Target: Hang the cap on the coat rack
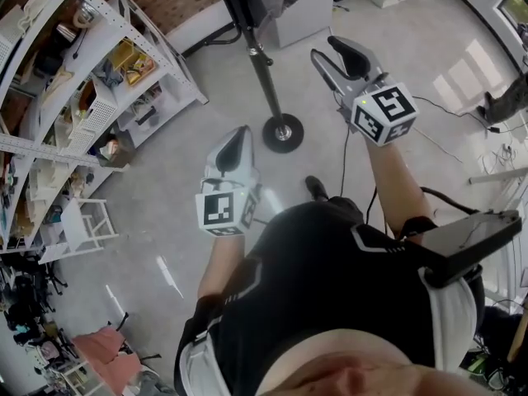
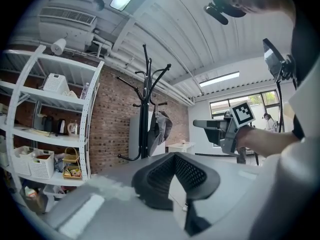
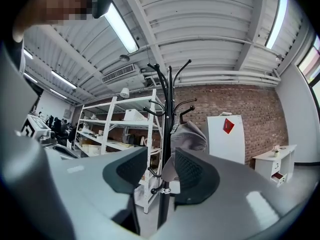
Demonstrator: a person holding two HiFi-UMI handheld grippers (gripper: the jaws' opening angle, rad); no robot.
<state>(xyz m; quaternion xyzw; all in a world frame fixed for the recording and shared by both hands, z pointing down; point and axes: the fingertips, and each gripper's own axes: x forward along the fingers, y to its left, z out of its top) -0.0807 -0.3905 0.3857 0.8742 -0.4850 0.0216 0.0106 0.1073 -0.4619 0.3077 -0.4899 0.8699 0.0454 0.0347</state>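
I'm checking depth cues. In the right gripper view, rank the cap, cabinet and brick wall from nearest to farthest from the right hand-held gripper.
1. Cap, centre, hanging on the rack.
2. Cabinet, right, behind it.
3. Brick wall, backing the cabinet.
Jaws of the right hand-held gripper are closing, nothing between them.

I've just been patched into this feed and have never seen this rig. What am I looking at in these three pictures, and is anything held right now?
There is no robot here: a person holds a two-jaw tool in each hand. The head view looks down from their head at the left gripper and right gripper above the floor. The other two pictures come from cameras riding on each gripper, looking along its jaws. The grey cap already hangs on the black coat rack. The left jaws are together and empty. The right jaws stand apart and are closing, with nothing between them.
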